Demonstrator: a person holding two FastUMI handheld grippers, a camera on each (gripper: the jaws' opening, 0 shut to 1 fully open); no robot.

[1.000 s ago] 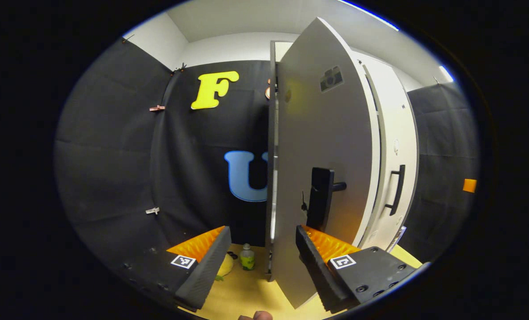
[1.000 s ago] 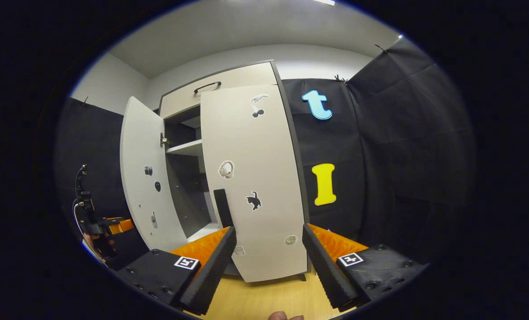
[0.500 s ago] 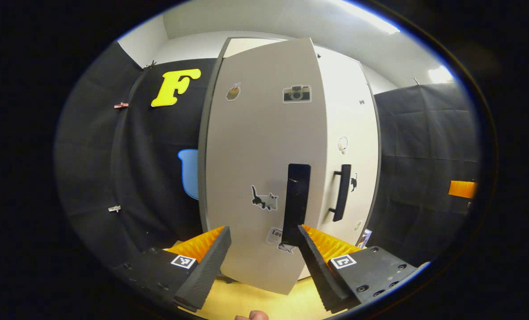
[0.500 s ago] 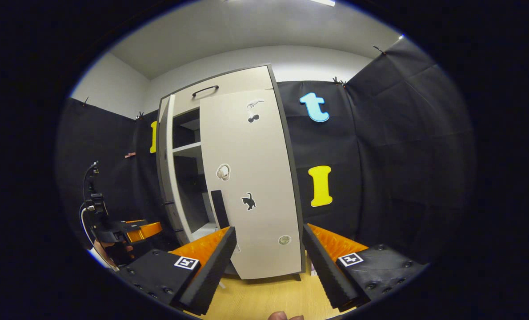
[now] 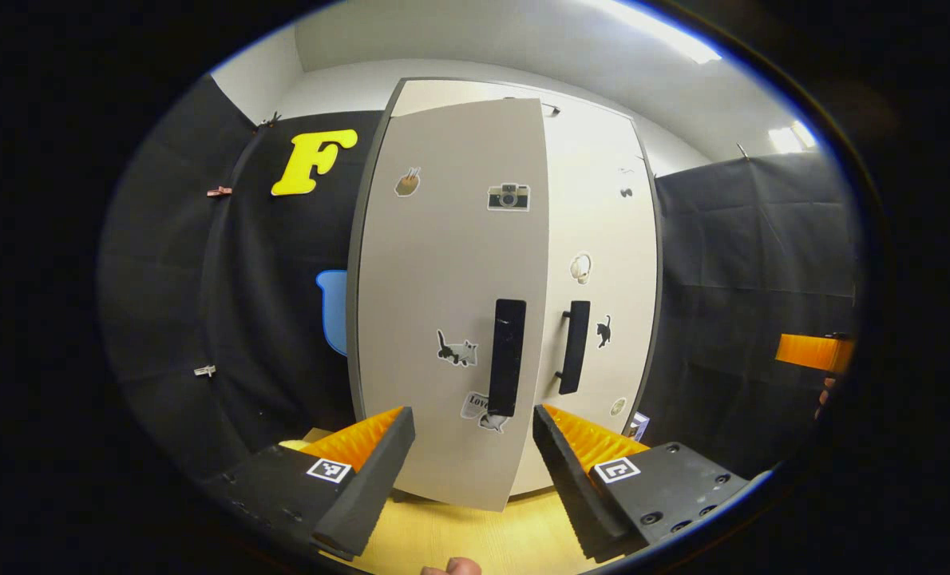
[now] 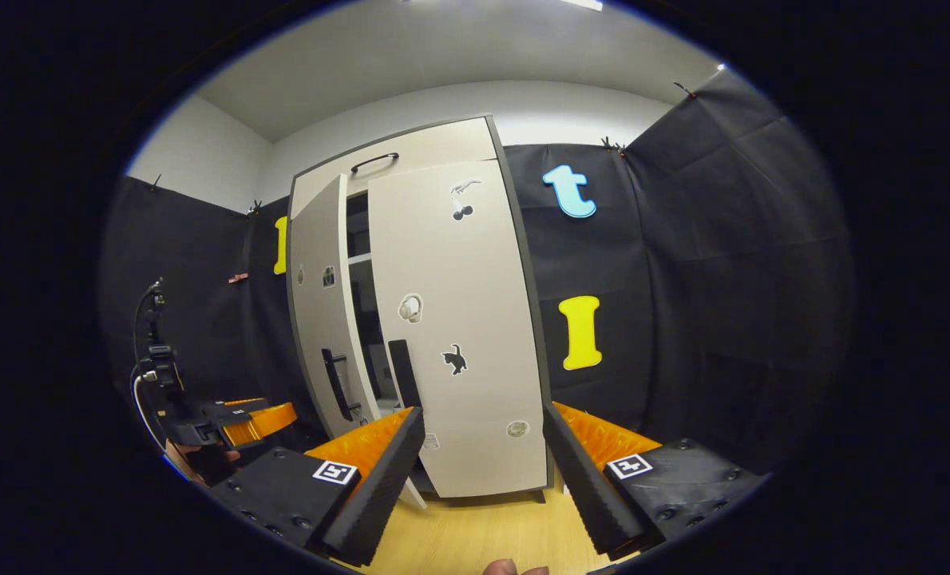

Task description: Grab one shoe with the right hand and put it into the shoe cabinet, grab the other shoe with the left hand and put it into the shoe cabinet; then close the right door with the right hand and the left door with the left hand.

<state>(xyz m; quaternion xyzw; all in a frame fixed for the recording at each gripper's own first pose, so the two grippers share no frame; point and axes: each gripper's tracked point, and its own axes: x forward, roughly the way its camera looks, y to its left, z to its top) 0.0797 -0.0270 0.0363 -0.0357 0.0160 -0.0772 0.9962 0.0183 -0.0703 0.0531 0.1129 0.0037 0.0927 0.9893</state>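
Observation:
The pale shoe cabinet (image 5: 475,88) stands ahead in the left gripper view. Its left door (image 5: 443,279), with a black handle (image 5: 507,355), is swung almost shut. The right door (image 5: 611,239) lies flush, with its handle (image 5: 575,347). My left gripper (image 5: 471,471) is open and empty, a short way in front of the left door. In the right gripper view the left door (image 6: 319,319) stands ajar by a narrow dark gap beside the shut right door (image 6: 475,335). My right gripper (image 6: 483,479) is open and holds nothing. The doors hide the cabinet's inside.
Wooden floor (image 6: 475,535) runs up to the cabinet. The left gripper (image 6: 255,419), with a hand and a cable, hangs left of the cabinet in the right gripper view. The right gripper (image 5: 814,351) sits far right in the left gripper view. Black cloth walls close both sides.
The left door has swung from wide open to nearly shut, covering the shelves. The left gripper view turned to face the cabinet front. The right gripper barely moved.

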